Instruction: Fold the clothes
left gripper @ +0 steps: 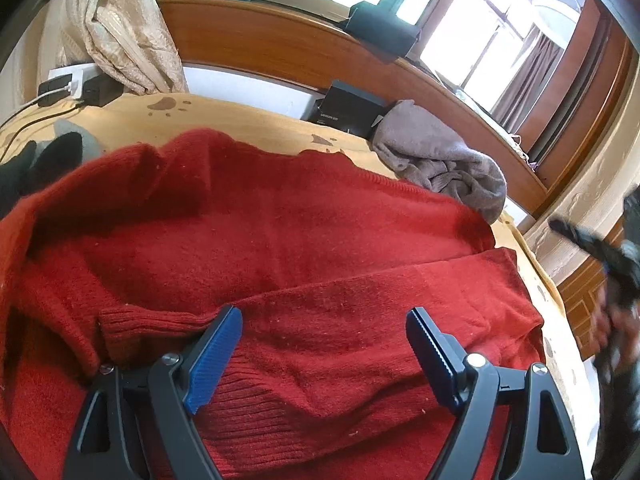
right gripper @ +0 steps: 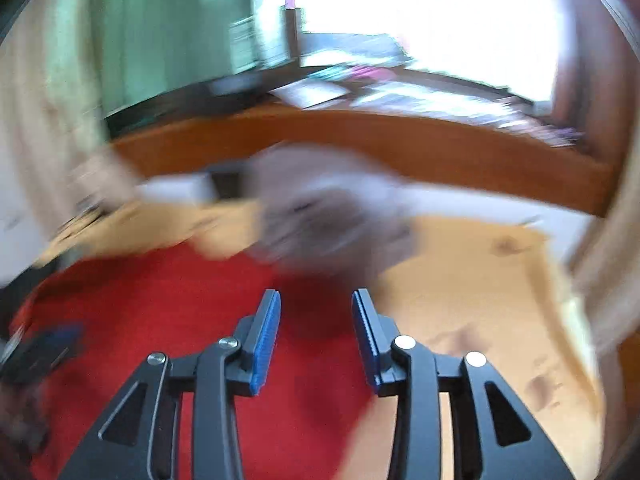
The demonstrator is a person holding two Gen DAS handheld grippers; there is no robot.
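Left gripper [left gripper: 324, 316] fingers spread wide, nothing between them; hovering low over the red sweater [left gripper: 260, 232]; blue pads [left gripper: 212, 360] sit just above the ribbed cuff [left gripper: 136, 324] of a sleeve folded across the body of the garment. Sweater lies spread on the tan bedspread [left gripper: 256, 120], covering most of the near part of it; second sleeve [left gripper: 420, 292] lies diagonally over the front, toward the right edge. Crumpled grey garment [left gripper: 444, 160] sits on the bedspread past the sweater's far right edge, touching or nearly so; black box [left gripper: 348, 108] just behind it against the wooden headboard [left gripper: 260, 40]. Dark cloth [left gripper: 36, 160] at far left, partly under the sweater's edge; power strip with cables [left gripper: 68, 84] behind it; beige curtain [left gripper: 120, 28] hangs above.

Right gripper [right gripper: 316, 300] also released, fingers apart with a narrower gap, empty; view heavily motion-blurred; it's over the sweater's right margin, where red fabric [right gripper: 180, 312] meets bare bedspread [right gripper: 480, 280]; grey garment [right gripper: 324, 216] ahead of it, smeared. Right gripper shows in the left view as a dark blur [left gripper: 600, 256] at the right edge; can't tell detail there.
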